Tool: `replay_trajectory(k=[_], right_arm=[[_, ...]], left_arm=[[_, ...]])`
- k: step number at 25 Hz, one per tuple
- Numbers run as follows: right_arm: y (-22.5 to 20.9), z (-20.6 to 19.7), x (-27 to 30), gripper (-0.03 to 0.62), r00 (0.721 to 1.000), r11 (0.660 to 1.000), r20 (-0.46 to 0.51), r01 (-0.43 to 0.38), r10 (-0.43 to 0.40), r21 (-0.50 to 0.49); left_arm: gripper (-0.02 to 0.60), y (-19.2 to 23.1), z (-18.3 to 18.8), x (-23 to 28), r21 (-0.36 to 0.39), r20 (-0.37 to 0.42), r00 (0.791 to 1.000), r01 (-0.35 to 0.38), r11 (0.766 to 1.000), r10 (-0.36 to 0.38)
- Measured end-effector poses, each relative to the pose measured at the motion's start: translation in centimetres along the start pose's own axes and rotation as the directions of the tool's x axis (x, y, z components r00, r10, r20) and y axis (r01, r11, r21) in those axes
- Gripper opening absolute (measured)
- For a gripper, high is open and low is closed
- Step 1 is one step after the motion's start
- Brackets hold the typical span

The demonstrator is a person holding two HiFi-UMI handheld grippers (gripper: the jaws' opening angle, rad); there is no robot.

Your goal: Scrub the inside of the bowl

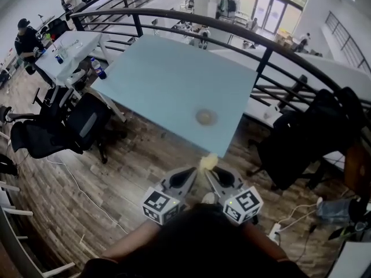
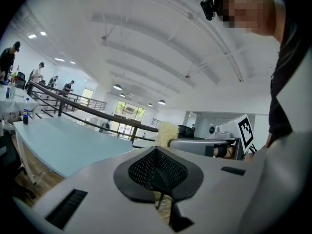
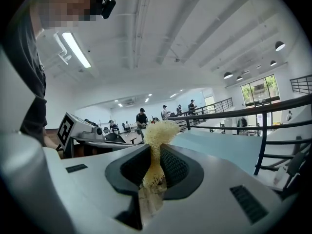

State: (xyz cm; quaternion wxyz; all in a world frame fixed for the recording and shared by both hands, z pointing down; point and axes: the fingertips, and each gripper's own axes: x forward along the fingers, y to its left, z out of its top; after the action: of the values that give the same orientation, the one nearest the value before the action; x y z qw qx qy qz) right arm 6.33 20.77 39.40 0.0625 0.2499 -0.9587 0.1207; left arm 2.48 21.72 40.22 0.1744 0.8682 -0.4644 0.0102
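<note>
bowl on table, well beyond both jaws

Bright daylight, strong fisheye edge distortion

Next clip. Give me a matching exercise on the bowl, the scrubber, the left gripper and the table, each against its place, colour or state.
Things:
1. bowl
2. scrubber
3. left gripper
4. table

Descriptions:
A. light blue
B. shut, nothing between its jaws
C. resting on the table near its corner
D. pale yellow, clamped in the right gripper

Pairs: 1-C; 2-D; 3-B; 4-A
</note>
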Motion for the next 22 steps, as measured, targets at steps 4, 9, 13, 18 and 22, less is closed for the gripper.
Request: replay_trajectory(k=[4,9,13,18,22], right_arm=[[-4.1,1.1,-1.2,0.066,1.0,1.0,0.01,0.007,-0.007,-0.001],[-8.8,2.6,-2.6,0.066,1.0,1.0,0.013,0.016,-0.016,0.003],[-11.6,2.6,-3.4,0.066,1.0,1.0,0.005,0.011,-0.011,0.009],[-13.9,2.4,-4.0,0.066,1.0,0.999,-0.01,0.007,-0.007,0.032],[-15.3,2.4,-3.6,0.066,1.0,0.999,-0.007,0.013,-0.012,0.034]], left_arm=[[-0.003,-0.7,0.9,4.1,0.01,-0.005,1.0,0.001,1.0,-0.001],[-0.003,-1.6,2.6,8.8,0.017,-0.005,1.0,-0.003,1.0,0.003],[-0.003,-2.2,2.8,11.6,0.013,-0.003,1.0,-0.014,1.0,0.014],[-0.003,-2.6,2.9,13.7,0.0,-0.011,1.0,-0.017,1.0,0.017],[-0.003,-1.9,2.9,15.2,-0.01,-0.015,1.0,-0.019,1.0,0.019]])
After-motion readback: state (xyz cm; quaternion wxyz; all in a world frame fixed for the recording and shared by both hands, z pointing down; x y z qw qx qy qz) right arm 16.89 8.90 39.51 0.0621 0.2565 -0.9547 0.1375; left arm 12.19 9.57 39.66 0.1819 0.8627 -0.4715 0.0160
